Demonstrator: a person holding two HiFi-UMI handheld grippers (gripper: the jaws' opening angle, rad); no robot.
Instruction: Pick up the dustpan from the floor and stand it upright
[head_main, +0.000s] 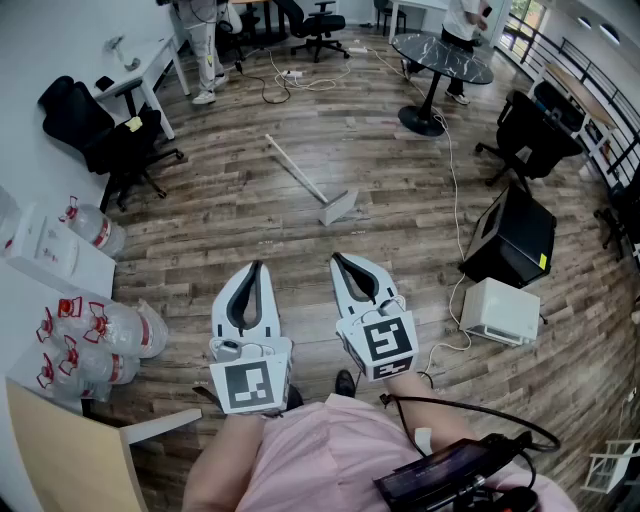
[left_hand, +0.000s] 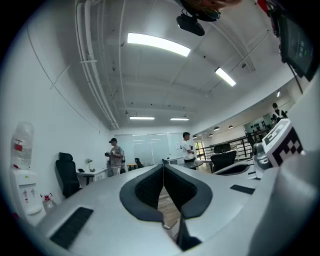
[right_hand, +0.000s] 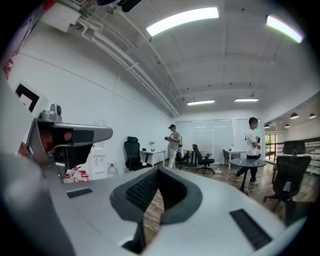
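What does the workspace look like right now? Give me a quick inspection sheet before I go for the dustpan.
Surface: wood-plank floor.
Job's things: dustpan lying on the floor, long handle pointing away to the left; not yet upright.
Clutter: water bottles at left; black case and white box at right.
Grippers: left gripper and right gripper both shut with nothing between the jaws, held short of the dustpan.
Cables: white cable on the floor, right of the dustpan.
Surroundings: office chairs, round table, people at the far end.
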